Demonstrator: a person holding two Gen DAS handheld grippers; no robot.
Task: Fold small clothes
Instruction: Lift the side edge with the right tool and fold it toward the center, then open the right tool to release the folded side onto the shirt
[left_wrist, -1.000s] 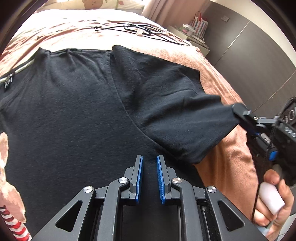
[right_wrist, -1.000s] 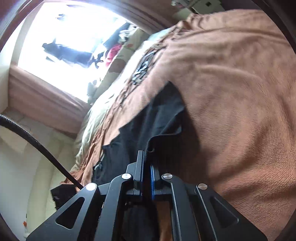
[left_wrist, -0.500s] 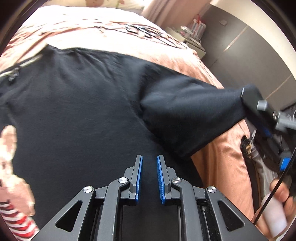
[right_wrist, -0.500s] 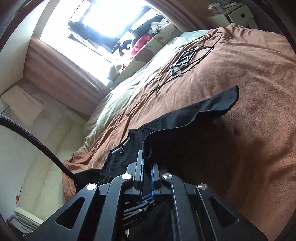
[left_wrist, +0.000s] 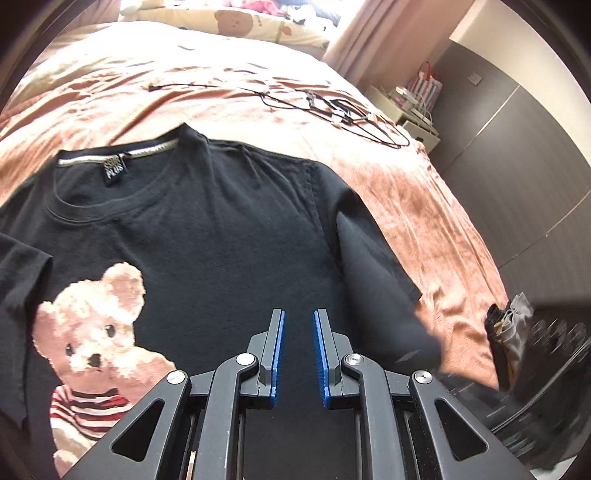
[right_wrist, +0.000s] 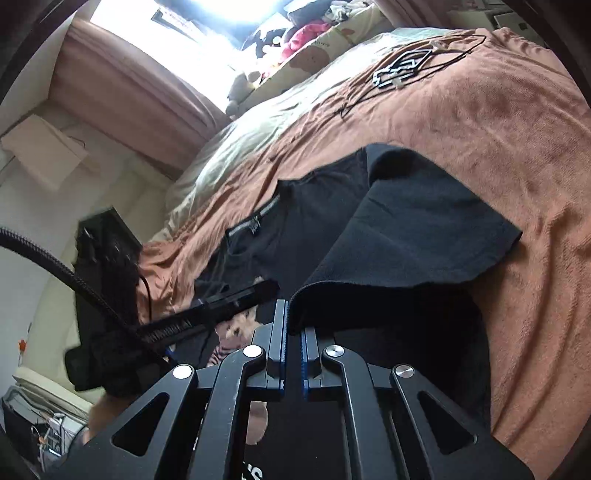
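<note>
The left wrist view shows the black T-shirt (left_wrist: 229, 236) spread front-up on the bed, its teddy bear print (left_wrist: 96, 332) and neck label (left_wrist: 113, 170) in plain sight; the right wrist view shows only a sliver of the print but catches the sleeve (right_wrist: 413, 236) folded inward over the chest. The left gripper (left_wrist: 298, 354) hovers over the shirt, its blue-padded fingers apart and empty. The right gripper (right_wrist: 293, 354) has its fingers pinched on the sleeve's hem. A brown blanket (left_wrist: 406, 192) covers the bed, black cables (left_wrist: 332, 110) lie farther up it, and pink curtains (right_wrist: 122, 96) frame a bright window.
</note>
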